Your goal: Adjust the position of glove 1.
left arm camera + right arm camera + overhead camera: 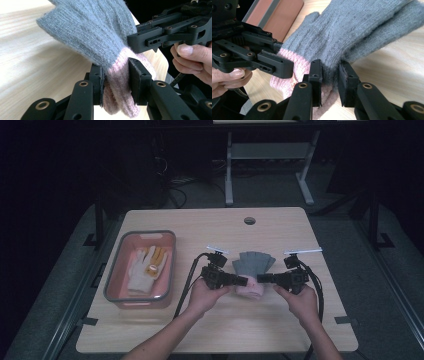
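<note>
A knitted glove (253,265), grey with a pink cuff, lies in the middle of the wooden table (220,330), its fingers pointing away from the person. My left gripper (245,280) is shut on the glove's pink cuff (117,82) from the left. From the right, my right gripper (260,279) is shut on the glove (352,37) at the edge where grey meets pink. The two grippers face each other, tips almost touching across the cuff. In the left gripper view the right gripper (160,37) crosses above the cuff; in the right gripper view the left gripper (274,66) comes in from the left.
A pink bin with a grey rim (111,280) stands at the table's left and holds a white and yellow glove (146,266). A round cable hole (249,220) is near the far edge. Cables (186,285) trail from both grippers toward the near edge.
</note>
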A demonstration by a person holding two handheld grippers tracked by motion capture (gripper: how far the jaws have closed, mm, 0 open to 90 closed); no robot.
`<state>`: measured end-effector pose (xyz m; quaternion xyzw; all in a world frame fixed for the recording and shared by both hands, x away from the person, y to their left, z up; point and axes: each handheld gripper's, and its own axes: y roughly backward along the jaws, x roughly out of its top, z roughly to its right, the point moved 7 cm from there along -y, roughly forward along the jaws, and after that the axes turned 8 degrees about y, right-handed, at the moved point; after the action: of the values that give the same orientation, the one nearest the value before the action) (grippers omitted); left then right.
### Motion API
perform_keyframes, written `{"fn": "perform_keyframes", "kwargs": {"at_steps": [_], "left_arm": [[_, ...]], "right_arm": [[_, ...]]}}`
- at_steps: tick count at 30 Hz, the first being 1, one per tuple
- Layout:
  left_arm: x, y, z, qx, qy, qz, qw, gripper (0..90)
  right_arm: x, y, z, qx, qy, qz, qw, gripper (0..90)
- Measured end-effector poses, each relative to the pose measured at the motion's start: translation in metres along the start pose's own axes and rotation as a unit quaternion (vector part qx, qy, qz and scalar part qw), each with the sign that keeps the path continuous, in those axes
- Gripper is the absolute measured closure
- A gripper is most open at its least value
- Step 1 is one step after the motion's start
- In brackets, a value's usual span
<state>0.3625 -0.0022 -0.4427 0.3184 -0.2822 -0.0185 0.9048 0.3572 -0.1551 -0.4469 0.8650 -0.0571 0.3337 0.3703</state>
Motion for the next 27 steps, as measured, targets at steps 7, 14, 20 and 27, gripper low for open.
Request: {"fn": "perform_keyframes", "kwargs": {"at_steps": [7, 14, 20, 27], "left_arm": [[0.003, 0.013, -0.004, -0.002, 0.0, 0.004, 1.0, 67.3], [0.006, 0.025, -0.008, 0.002, -0.003, 0.009, 0.9999, 67.5], [0.007, 0.034, -0.014, 0.004, -0.001, 0.016, 0.9999, 67.5], [0.007, 0.041, -0.018, 0.004, 0.001, 0.018, 0.9998, 67.7]], "right_arm": [[0.01, -0.005, -0.007, 0.009, 0.007, -0.001, 0.9999, 74.7], [0.019, -0.011, -0.014, 0.015, 0.016, -0.007, 0.9997, 74.7], [0.025, -0.018, -0.02, 0.02, 0.023, -0.009, 0.9995, 74.8], [0.029, -0.024, -0.025, 0.026, 0.024, -0.014, 0.9993, 74.7]]}}
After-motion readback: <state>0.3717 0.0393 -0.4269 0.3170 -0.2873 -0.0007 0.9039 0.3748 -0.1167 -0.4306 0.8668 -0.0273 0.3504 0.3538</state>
